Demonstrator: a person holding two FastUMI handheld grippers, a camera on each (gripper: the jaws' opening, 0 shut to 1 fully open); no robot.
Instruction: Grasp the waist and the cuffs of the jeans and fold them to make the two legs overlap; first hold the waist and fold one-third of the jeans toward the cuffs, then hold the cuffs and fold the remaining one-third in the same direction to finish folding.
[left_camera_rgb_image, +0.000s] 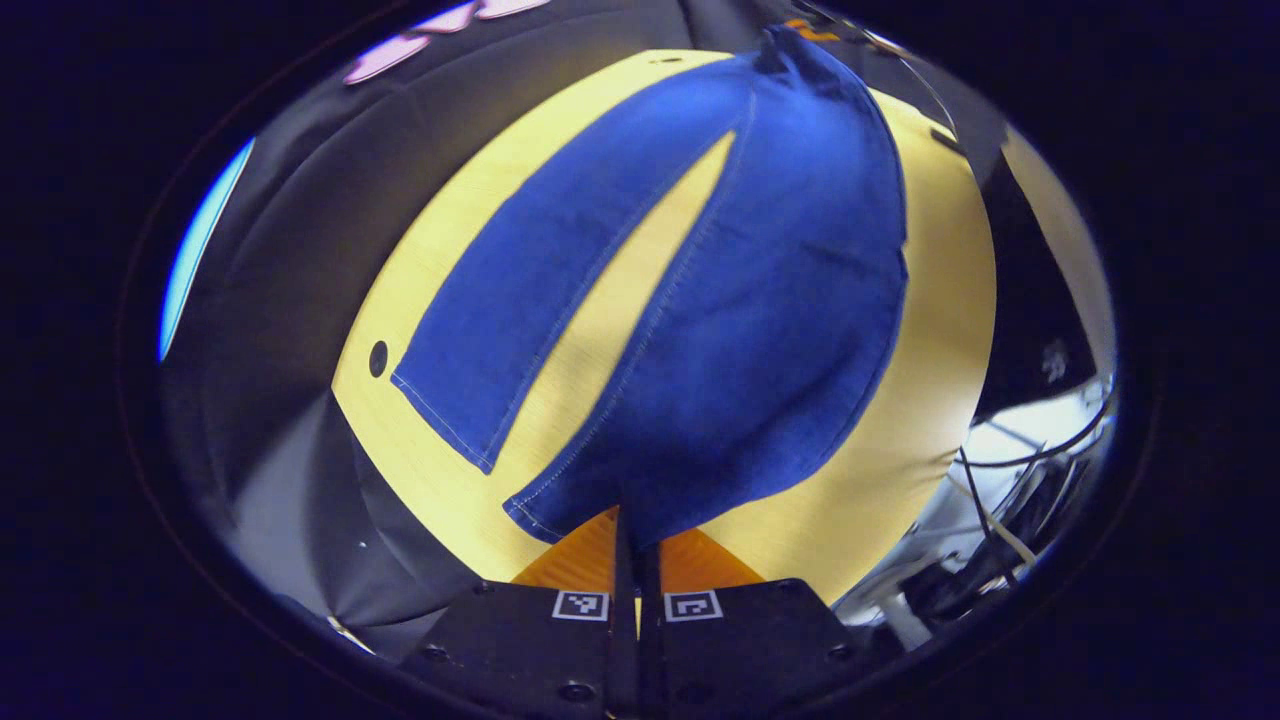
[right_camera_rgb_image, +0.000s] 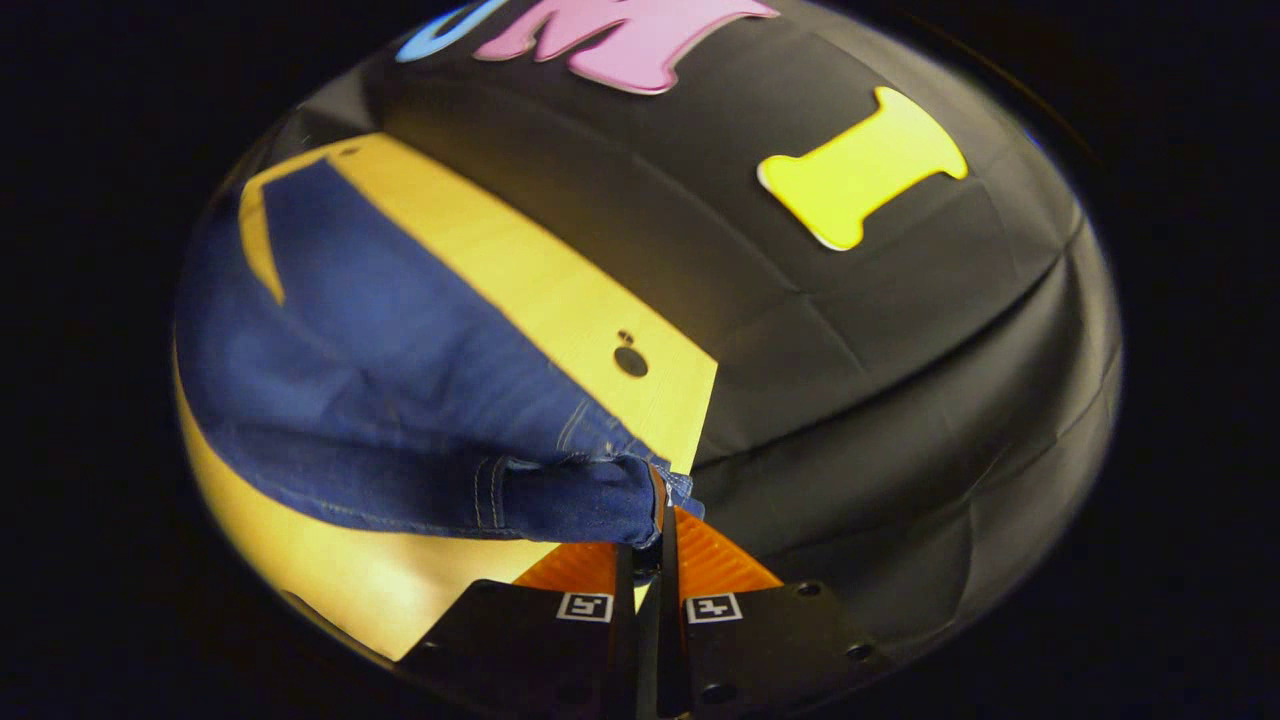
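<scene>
Left tool (left_camera_rgb_image: 636, 540) pinches a raised jeans (left_camera_rgb_image: 700, 300) cuff at frame bottom, right tool (right_camera_rgb_image: 660, 535) clamps the waist over the worktop (right_camera_rgb_image: 560, 290).

In the left gripper view the light is even and fairly bright. The yellow table (left_camera_rgb_image: 940, 330) glows warmly and the jeans (left_camera_rgb_image: 720, 340) show a strong, saturated blue with their stitching sharp near the centre. A cold white patch glares at the lower right of the frame, and a thin blue-white sliver shines at the far left. Straight edges bow strongly toward the rim, where detail smears and darkens.

The right gripper view is dimmer. The jeans (right_camera_rgb_image: 400, 400) look soft and slightly blurred on the left, fading into shadow at the rim. The table (right_camera_rgb_image: 560, 300) is brightest along the centre strip.
</scene>
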